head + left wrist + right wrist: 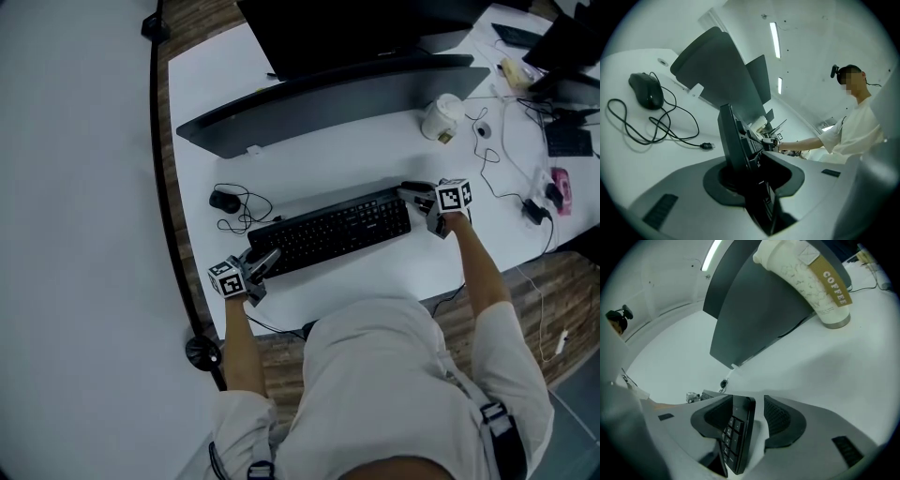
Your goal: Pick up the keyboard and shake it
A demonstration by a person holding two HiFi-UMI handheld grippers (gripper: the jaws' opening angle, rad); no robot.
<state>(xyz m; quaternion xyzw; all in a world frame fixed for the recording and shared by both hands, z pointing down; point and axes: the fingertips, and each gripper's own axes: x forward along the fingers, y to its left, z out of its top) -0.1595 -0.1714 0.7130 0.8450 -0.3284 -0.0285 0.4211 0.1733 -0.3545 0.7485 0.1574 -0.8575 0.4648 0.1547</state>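
Observation:
A black keyboard (333,232) lies slantwise on the white desk (328,150), in front of the person. My left gripper (255,267) is at its left end; in the left gripper view the keyboard's edge (736,140) stands clamped between the two pads of that gripper (754,183). My right gripper (419,199) is at the keyboard's right end. In the right gripper view the number-pad end (736,432) sits between the jaws of the gripper (749,420), close against the left pad. A clear gap separates it from the right pad (780,420), so those jaws are open.
Behind the keyboard stands a wide curved monitor (328,98). A black mouse (225,200) with a looped cable lies at the back left. A paper coffee cup (441,117) stands at the back right, with cables and small devices (548,187) beyond it. The desk's front edge runs near my grippers.

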